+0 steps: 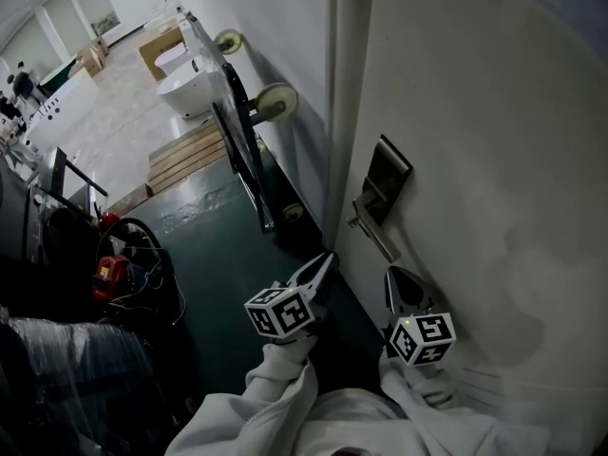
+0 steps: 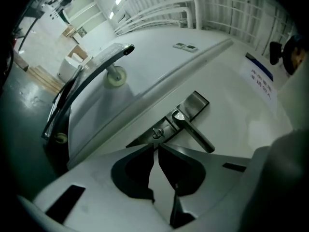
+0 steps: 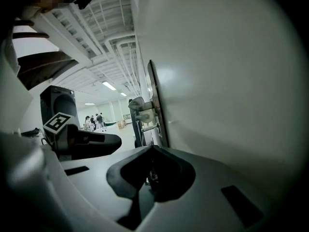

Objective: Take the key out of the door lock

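The white door (image 1: 475,141) carries a dark metal lock plate (image 1: 389,171) with a lever handle (image 1: 373,231). In the left gripper view a small key (image 2: 157,133) sits in the keyhole on the plate (image 2: 192,104), beside the lever handle (image 2: 195,132). My left gripper (image 2: 157,147) is shut and empty, its tips just short of the key. It shows in the head view as the left gripper (image 1: 323,264) below the handle. My right gripper (image 1: 397,278) hangs close to the door face under the handle, shut and empty. The right gripper view looks along the door at the handle (image 3: 140,111).
A wheeled trolley (image 1: 242,150) leans by the wall left of the door. Beyond it stand a white basin (image 1: 185,88) and wooden pallets (image 1: 190,155). A red tool (image 1: 109,274) and cables lie on the dark green floor (image 1: 228,255). People stand far off (image 3: 96,121).
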Motion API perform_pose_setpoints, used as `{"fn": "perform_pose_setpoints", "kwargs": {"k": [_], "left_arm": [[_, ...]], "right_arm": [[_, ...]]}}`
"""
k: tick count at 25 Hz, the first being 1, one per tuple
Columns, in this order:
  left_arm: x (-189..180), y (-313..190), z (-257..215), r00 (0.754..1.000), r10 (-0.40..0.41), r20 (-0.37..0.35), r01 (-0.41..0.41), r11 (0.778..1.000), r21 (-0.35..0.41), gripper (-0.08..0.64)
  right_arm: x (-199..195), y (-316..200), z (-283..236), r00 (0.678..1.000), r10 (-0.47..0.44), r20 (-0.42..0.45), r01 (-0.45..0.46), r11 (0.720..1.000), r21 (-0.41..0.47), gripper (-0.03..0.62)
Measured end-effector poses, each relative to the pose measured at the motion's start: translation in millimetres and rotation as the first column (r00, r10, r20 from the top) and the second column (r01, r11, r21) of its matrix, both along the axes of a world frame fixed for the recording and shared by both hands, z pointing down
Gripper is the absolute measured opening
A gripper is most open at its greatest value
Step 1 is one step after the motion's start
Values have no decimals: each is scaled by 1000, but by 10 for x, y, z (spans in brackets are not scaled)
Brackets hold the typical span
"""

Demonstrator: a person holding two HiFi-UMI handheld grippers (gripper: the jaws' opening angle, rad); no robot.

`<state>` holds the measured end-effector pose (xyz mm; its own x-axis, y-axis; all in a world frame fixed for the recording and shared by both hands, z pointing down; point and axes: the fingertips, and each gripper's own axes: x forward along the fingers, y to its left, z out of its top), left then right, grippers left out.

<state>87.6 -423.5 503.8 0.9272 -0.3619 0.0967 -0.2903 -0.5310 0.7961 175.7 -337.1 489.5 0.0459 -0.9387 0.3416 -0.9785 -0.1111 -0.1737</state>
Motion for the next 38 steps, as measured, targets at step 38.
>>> {"fn": "perform_pose_setpoints", "kwargs": {"k": [38], "left_arm": [[745, -410, -41, 950, 203, -236, -271, 913, -307, 37]], "right_arm": [[49, -89, 64, 964, 264, -16, -264, 964, 4, 52]]}}
